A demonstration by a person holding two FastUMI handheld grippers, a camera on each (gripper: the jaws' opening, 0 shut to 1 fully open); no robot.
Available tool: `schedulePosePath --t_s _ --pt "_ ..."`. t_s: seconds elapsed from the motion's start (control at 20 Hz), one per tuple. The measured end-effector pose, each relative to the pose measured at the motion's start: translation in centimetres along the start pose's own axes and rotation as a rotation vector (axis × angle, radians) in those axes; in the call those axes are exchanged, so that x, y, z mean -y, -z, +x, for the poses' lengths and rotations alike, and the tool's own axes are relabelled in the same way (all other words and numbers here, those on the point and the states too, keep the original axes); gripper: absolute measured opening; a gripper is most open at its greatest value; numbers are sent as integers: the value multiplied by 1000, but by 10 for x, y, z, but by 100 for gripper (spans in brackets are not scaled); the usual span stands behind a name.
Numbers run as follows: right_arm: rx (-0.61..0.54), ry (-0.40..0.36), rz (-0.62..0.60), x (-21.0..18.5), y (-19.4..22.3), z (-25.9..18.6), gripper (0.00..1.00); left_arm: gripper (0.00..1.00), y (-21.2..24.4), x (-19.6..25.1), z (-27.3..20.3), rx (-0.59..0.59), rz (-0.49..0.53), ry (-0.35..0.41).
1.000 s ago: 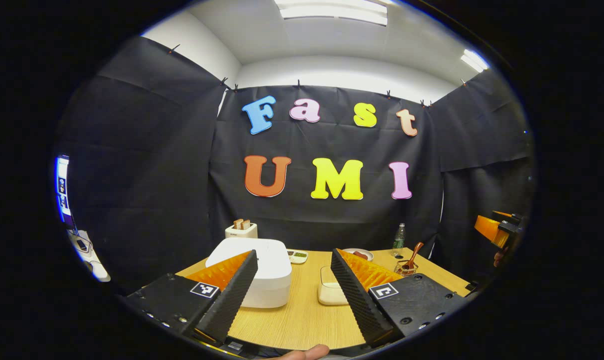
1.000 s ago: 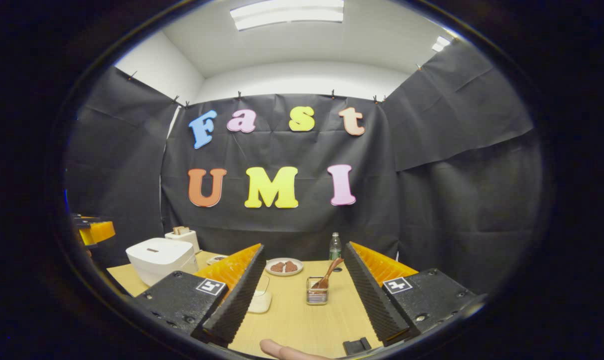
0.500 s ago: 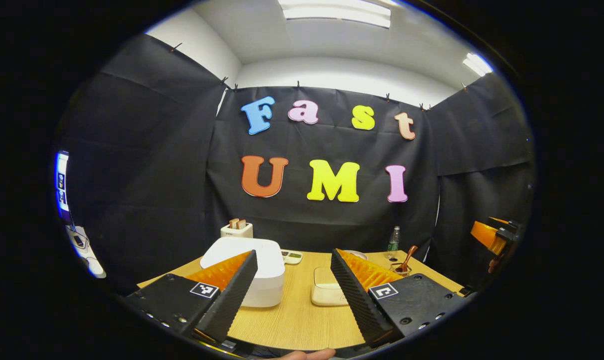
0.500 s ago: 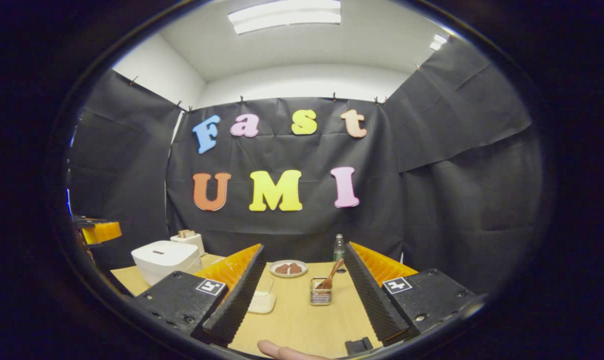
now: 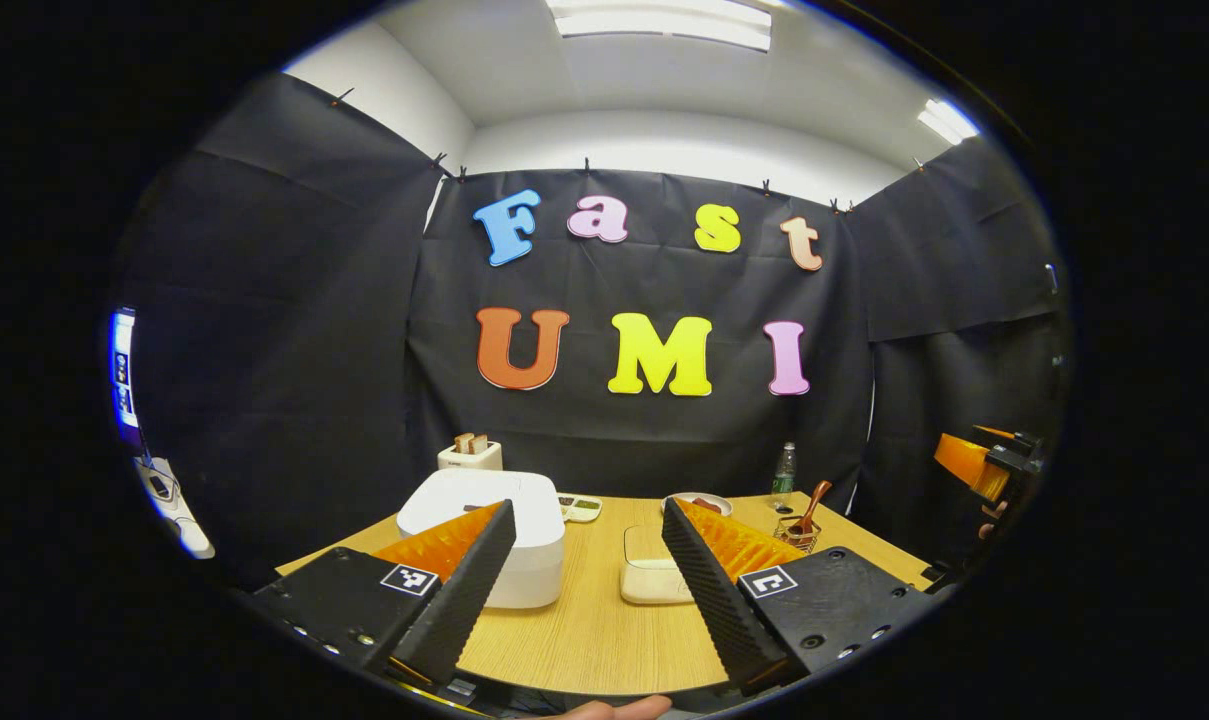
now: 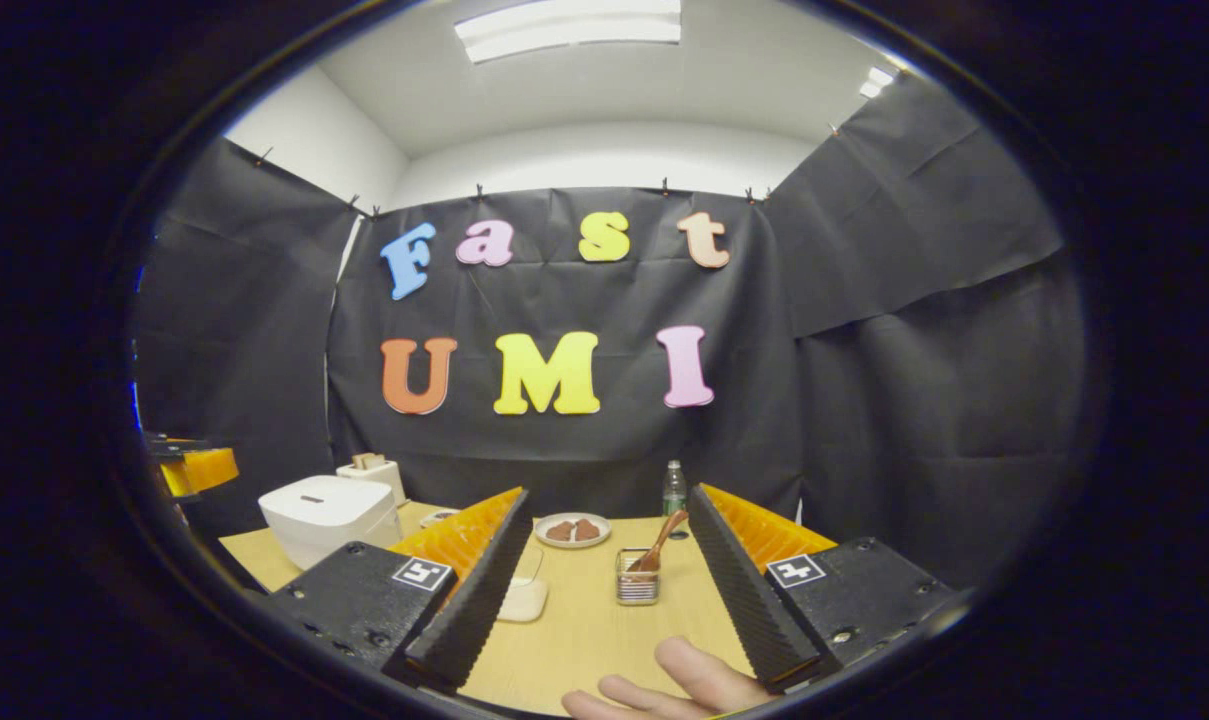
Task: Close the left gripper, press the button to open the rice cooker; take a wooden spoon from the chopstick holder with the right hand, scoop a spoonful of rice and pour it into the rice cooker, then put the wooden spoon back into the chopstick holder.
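A white rice cooker point(image 5: 484, 535) with its lid down sits on the left of the wooden table point(image 5: 594, 640); in the right gripper view the rice cooker point(image 6: 326, 515) is far left. A wooden spoon point(image 6: 661, 543) leans in a wire chopstick holder point(image 6: 636, 588) straight ahead of my right gripper point(image 6: 614, 590), which is open and holds nothing. A clear rice container point(image 5: 649, 575) stands mid-table. My left gripper point(image 5: 589, 575) is open, short of the cooker and container. The holder point(image 5: 796, 532) with the spoon point(image 5: 812, 505) is at right in the left gripper view.
A white toaster point(image 5: 469, 455) stands behind the cooker, with a small dish tray point(image 5: 579, 507) beside it. A plate of food point(image 6: 572, 530) and a green bottle point(image 6: 673, 492) sit at the back. A hand point(image 6: 684, 685) shows at the bottom of the right gripper view.
Both grippers have drifted slightly back and stay open. Fingers of a hand have come further into the bottom of the right gripper view.
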State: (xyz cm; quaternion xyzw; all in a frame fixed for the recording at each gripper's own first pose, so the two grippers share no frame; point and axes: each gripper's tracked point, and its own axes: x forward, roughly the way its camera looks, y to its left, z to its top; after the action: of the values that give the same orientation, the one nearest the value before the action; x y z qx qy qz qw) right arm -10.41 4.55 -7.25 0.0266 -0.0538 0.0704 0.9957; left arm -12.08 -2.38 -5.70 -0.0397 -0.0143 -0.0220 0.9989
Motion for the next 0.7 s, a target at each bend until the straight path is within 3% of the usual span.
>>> schedulePosePath --t_s 0.7 --pt "10 -40 -11 -11 -6 -5 99 94 1 2 -2 -3 6 3"
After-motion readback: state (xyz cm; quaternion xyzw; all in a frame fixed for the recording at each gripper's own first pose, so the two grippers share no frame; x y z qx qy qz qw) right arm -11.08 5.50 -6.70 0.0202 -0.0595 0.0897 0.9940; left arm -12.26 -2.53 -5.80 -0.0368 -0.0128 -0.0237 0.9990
